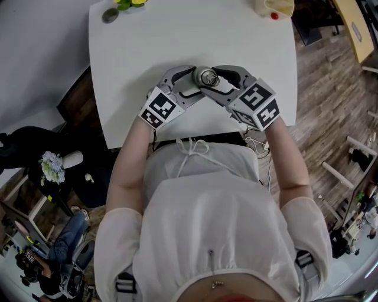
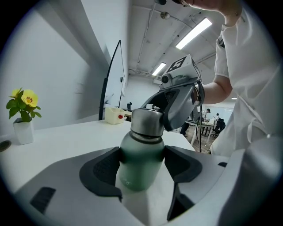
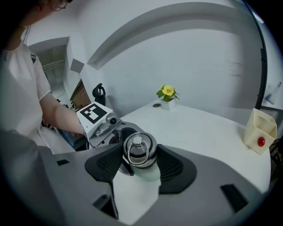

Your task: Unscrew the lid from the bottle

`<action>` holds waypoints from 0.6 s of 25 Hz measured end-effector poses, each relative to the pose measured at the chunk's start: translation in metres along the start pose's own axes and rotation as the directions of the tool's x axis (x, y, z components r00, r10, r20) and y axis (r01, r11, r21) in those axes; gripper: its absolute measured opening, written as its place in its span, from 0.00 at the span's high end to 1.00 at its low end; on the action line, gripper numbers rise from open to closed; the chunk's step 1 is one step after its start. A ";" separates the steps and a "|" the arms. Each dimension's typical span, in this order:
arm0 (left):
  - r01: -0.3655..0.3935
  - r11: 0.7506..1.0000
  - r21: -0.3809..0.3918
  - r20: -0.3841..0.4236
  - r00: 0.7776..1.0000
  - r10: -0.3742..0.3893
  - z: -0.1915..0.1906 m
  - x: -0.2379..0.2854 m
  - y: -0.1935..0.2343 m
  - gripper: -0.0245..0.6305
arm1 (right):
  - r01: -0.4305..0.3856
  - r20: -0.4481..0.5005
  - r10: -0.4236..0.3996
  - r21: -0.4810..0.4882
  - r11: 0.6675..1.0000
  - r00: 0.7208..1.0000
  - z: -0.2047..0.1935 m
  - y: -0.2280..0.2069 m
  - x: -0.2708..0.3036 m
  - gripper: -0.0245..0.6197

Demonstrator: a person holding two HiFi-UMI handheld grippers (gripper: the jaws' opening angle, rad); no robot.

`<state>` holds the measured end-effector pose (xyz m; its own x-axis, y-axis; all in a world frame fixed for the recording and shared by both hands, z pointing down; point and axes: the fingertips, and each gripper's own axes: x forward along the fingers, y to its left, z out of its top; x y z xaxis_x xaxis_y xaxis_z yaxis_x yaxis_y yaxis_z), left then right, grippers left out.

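Observation:
A green bottle with a steel lid stands upright near the front edge of the white table. My left gripper comes in from the left, and its dark pads press on both sides of the bottle's body. From the right and a little above, my right gripper has its pads against the lid, whose ring handle faces the camera. In the head view both grippers meet at the lid: the left gripper and the right gripper.
A small pot with a yellow flower and a grey round disc sit at the table's far left. A cream box with a red knob is at the far right. The person's body is close against the front edge.

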<state>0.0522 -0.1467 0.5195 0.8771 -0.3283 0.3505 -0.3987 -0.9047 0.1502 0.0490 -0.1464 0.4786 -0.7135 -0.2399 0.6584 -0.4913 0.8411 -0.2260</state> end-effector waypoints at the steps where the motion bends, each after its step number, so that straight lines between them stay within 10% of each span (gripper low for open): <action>1: 0.003 1.000 0.001 0.002 1.000 -0.003 0.000 0.000 0.000 0.45 | 0.000 -0.006 0.000 -0.008 1.000 1.000 0.000 0.000 0.000 0.57; 15: 0.018 1.000 0.000 0.013 1.000 -0.018 0.000 0.001 -0.002 0.45 | -0.138 -0.201 0.093 -0.224 0.965 0.975 0.001 0.008 -0.001 0.57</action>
<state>0.0535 -0.1456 0.5194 0.8877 -0.3156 0.3353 -0.3828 -0.9104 0.1567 0.0450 -0.1397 0.4759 -0.6409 -0.0582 0.7655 -0.2637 0.9531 -0.1483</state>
